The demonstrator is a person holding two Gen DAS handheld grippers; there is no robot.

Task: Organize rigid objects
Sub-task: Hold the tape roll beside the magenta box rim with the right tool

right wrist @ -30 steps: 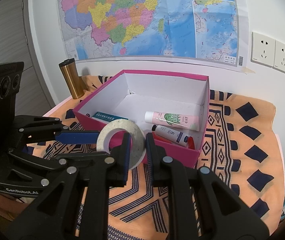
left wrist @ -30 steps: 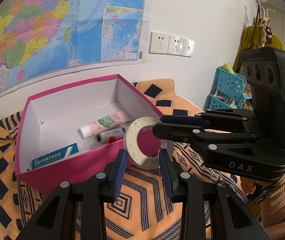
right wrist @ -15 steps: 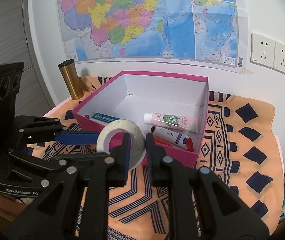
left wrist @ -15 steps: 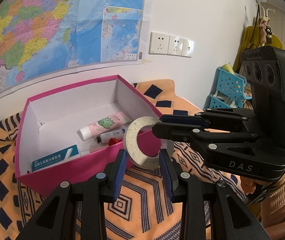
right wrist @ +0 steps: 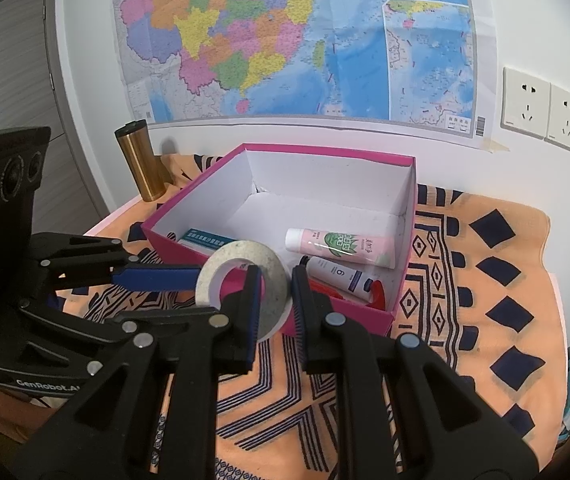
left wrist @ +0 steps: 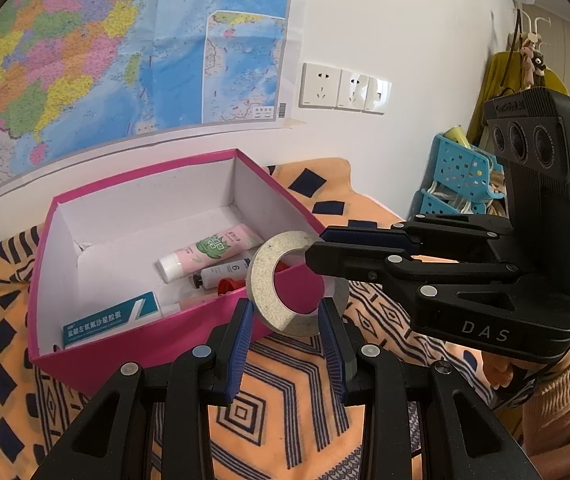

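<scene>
The flat grey ring of stiff, gritty material hangs in the air just in front of the near wall of the open pink cardboard box with white inside, its upper edge level with the rim and its lower edge clear of the cloth. You have it in both tools at once. The left gripper has its blue-padded fingers drawn in on either side of the ring's lower part, pinching its outer edge. The right gripper comes in from the side with its fingers nearly pressed together, clamping the ring's flat wall, one finger through the hole and one outside.

I judge this as a hand-over or two-handed carry, with the ring not yet in the box. Next, one grip has to let go while the other keeps hold, then the ring must rise over the pink rim and go down onto bare white floor. Steer it toward the back, clear of the pink tube with the green leaf print, the white tube marked 6 and the flat teal-and-white carton.

The box sits on a bench under an orange cloth with navy diamonds, and a gold metal flask stands by the wall.
</scene>
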